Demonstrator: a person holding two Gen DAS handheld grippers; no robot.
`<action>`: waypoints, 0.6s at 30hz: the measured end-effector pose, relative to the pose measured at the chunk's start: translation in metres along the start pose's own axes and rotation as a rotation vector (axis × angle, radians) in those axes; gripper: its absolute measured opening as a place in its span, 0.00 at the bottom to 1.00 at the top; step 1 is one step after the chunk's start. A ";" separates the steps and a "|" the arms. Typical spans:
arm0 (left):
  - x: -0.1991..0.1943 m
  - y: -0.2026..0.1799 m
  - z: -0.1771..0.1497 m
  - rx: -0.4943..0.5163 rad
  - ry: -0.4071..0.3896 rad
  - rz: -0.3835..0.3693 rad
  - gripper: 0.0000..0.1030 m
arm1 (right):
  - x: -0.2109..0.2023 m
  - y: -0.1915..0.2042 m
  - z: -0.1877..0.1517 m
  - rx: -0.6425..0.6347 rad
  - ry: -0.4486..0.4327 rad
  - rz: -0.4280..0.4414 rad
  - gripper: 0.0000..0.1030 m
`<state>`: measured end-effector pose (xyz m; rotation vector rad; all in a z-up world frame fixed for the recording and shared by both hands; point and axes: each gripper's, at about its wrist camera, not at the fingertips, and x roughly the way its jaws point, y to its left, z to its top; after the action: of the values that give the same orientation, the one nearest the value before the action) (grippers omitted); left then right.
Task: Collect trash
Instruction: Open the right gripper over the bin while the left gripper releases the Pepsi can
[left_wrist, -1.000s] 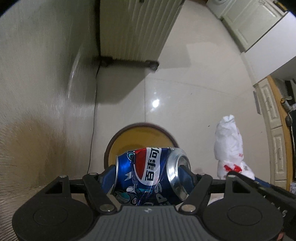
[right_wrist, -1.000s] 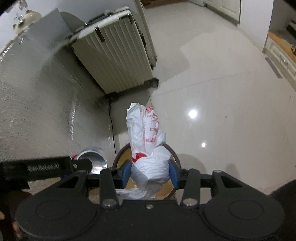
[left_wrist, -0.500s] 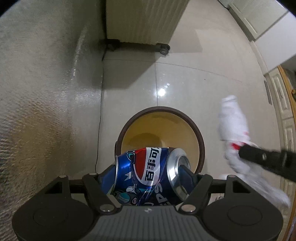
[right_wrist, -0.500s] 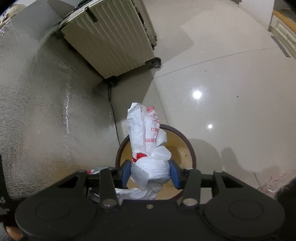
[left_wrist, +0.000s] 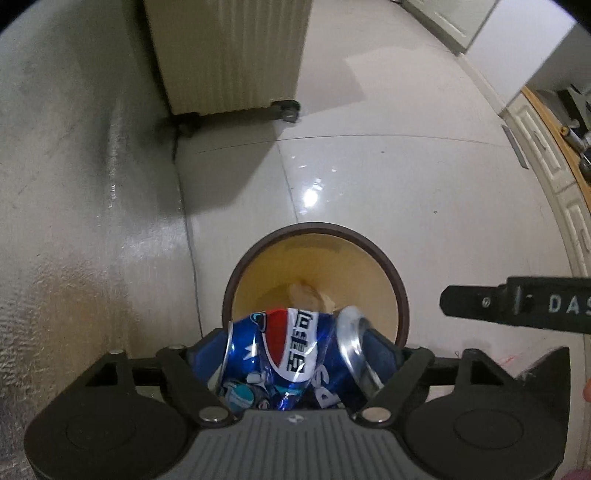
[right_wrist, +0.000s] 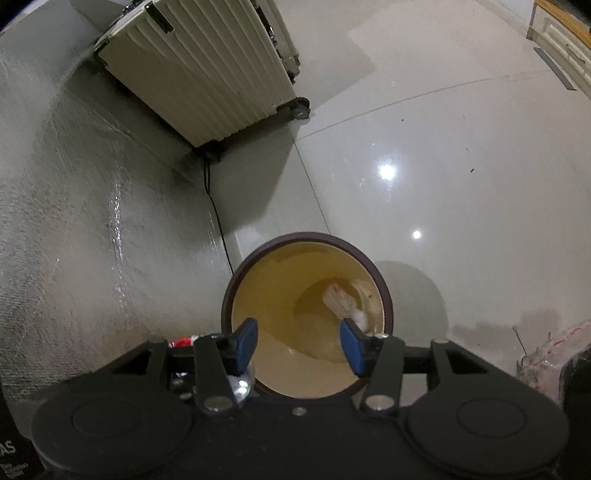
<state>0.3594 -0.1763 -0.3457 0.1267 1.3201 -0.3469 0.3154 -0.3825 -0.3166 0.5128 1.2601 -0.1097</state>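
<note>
A crushed blue Pepsi can (left_wrist: 291, 354) lies tilted between the fingers of my left gripper (left_wrist: 295, 350), right above the near rim of the bin. The jaws are opening and the pads stand off the can's ends. The round bin (left_wrist: 317, 230) has a dark brown rim and a yellow inside. My right gripper (right_wrist: 299, 341) hangs over the same bin (right_wrist: 306, 236), its blue pads (right_wrist: 245, 339) opening with nothing between them. A white plastic bag (right_wrist: 341, 301) lies at the bottom of the bin. A black bar of the right tool's body (left_wrist: 517, 306) shows at the right in the left wrist view.
A cream ribbed suitcase (right_wrist: 199, 66) on wheels stands by the silvery wall (right_wrist: 74, 221) behind the bin. A black cord (right_wrist: 218, 221) runs down along the wall. A clear plastic bag (right_wrist: 554, 354) lies on the glossy tile floor at the right. Cabinets (left_wrist: 554, 177) line the far right.
The white bag has left the right gripper and dropped into the bin; its jaws have spread. Both grippers sank toward the bin. The left jaws widened and the can tilted.
</note>
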 end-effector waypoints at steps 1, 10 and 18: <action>0.001 0.000 -0.001 0.002 0.007 -0.008 0.89 | 0.000 -0.002 -0.001 0.003 0.003 -0.003 0.49; 0.007 0.001 -0.004 0.018 0.043 0.040 0.96 | 0.002 -0.013 -0.011 0.007 0.023 -0.022 0.50; -0.002 -0.003 -0.013 0.018 0.055 0.035 0.96 | -0.001 -0.016 -0.017 -0.014 0.030 -0.038 0.54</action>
<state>0.3461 -0.1750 -0.3464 0.1760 1.3681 -0.3277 0.2940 -0.3896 -0.3240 0.4800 1.2993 -0.1252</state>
